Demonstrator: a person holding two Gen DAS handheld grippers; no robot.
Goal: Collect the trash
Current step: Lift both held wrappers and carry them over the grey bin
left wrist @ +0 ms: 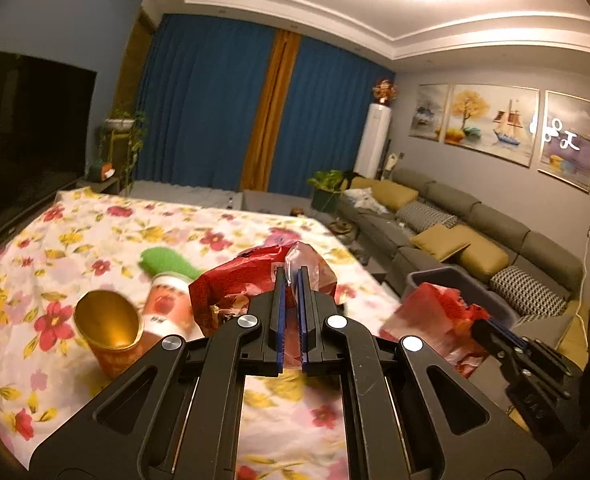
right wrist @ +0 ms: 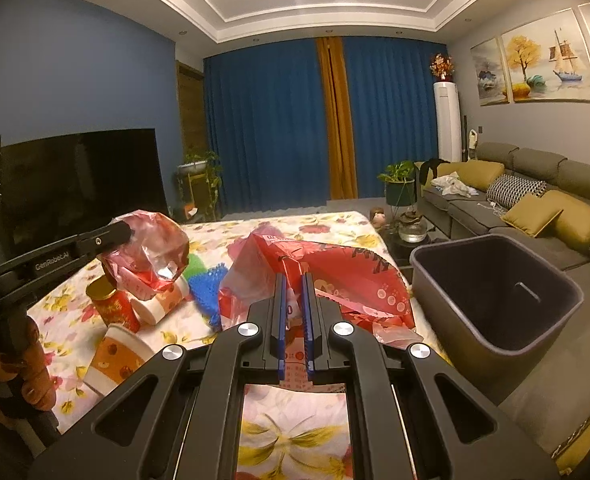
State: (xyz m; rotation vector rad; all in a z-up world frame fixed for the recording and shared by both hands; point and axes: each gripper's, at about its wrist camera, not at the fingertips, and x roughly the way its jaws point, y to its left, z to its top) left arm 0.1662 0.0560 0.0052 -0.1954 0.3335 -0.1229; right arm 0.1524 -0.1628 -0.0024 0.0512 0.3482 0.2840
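My left gripper (left wrist: pixel 293 270) is shut on a crumpled clear-and-red plastic bag (left wrist: pixel 311 264), held above the floral table; in the right wrist view the same bag (right wrist: pixel 151 248) hangs from its tip (right wrist: pixel 125 232). My right gripper (right wrist: pixel 293 276) is shut on a large red plastic bag (right wrist: pixel 355 280), lifted beside the dark grey bin (right wrist: pixel 495 292). In the left wrist view that red bag (left wrist: pixel 435 316) hangs at the right gripper (left wrist: pixel 491 326) in front of the bin (left wrist: pixel 455 276). Paper cups (left wrist: pixel 111 332) (right wrist: pixel 111 356) lie on the table.
The floral tablecloth (left wrist: pixel 75 232) covers the table. A green and a blue mesh scrubber (right wrist: pixel 207 284) lie among the cups. A grey sofa (right wrist: pixel 535 208) with yellow cushions runs along the right wall. A TV (right wrist: pixel 79 176) stands at the left.
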